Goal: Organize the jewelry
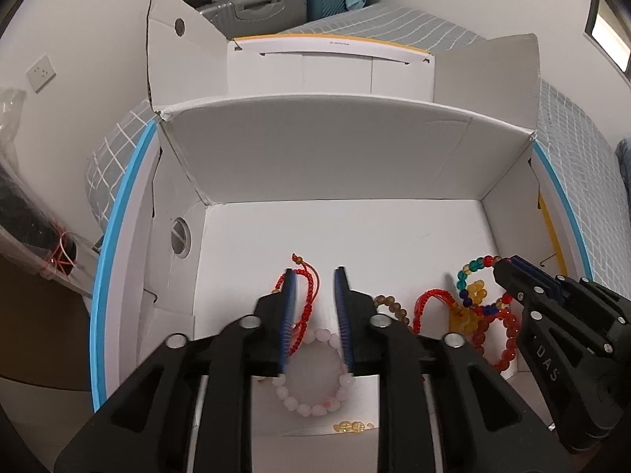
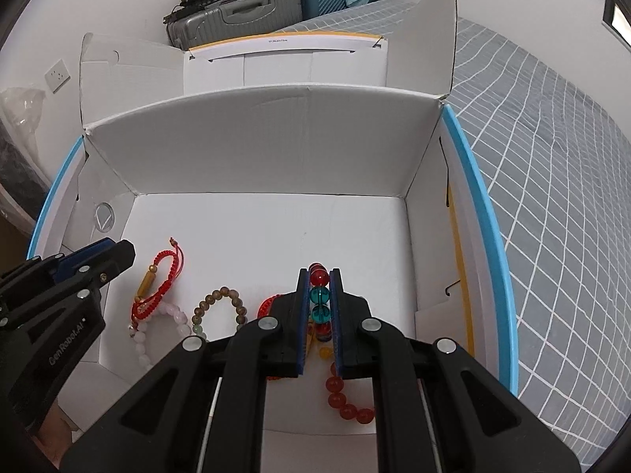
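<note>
Inside the white box (image 2: 256,149), six bracelets lie near the front edge; the right gripper (image 2: 319,295) clamps the multicolored bracelet (image 2: 319,295), the left gripper (image 1: 315,291), marked "GenRobot.AI", stands apart.

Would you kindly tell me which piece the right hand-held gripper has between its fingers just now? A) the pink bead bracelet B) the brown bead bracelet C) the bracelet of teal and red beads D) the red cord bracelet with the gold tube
C: in the right wrist view the right hand-held gripper is closed on the bracelet of teal and red beads, whose beads sit lined up between its fingers.
</note>
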`<state>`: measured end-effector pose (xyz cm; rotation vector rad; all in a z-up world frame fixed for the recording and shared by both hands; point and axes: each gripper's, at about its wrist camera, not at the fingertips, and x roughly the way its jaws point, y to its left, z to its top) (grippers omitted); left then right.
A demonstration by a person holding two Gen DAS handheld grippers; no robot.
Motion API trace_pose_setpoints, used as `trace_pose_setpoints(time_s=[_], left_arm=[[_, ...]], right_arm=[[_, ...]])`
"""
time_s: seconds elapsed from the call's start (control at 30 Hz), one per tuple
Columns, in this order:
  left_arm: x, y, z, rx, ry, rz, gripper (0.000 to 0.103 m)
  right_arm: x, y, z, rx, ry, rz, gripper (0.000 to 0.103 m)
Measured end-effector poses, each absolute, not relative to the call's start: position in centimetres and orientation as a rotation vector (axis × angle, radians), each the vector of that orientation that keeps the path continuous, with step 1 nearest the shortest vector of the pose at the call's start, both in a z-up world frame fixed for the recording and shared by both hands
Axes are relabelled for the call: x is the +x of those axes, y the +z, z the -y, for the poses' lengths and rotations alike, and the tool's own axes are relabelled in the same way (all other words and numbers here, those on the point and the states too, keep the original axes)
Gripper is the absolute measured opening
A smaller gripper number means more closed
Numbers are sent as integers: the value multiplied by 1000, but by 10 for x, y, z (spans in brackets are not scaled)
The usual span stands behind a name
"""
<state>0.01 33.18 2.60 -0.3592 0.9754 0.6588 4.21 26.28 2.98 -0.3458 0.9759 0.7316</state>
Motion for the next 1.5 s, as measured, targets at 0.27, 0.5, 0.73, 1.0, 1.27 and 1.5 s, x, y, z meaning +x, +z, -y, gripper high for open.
trace_pose_setpoints(time_s=[0.27, 0.5, 0.73, 1.0, 1.27, 1.5], left_arm=[[-11, 38, -326, -344, 674, -934, 58], [-33, 52, -322, -337, 698, -866, 84], [-65, 63, -314, -344, 696, -807, 94], [-101, 78, -287, -321, 674, -733, 97], [-133, 80, -257, -263, 653, -697, 97], [-141, 67, -239, -225, 651, -707, 97]], right_arm=[[42, 40, -260, -322, 737, -958, 40], [22, 74, -242, -263, 763, -864, 76], [-6, 98, -218, -227, 762, -783, 94], [-42, 108, -186, -204, 750, -718, 95], [-73, 89, -161, -228, 707, -699, 95], [-81, 75, -154, -243, 688, -709, 95]])
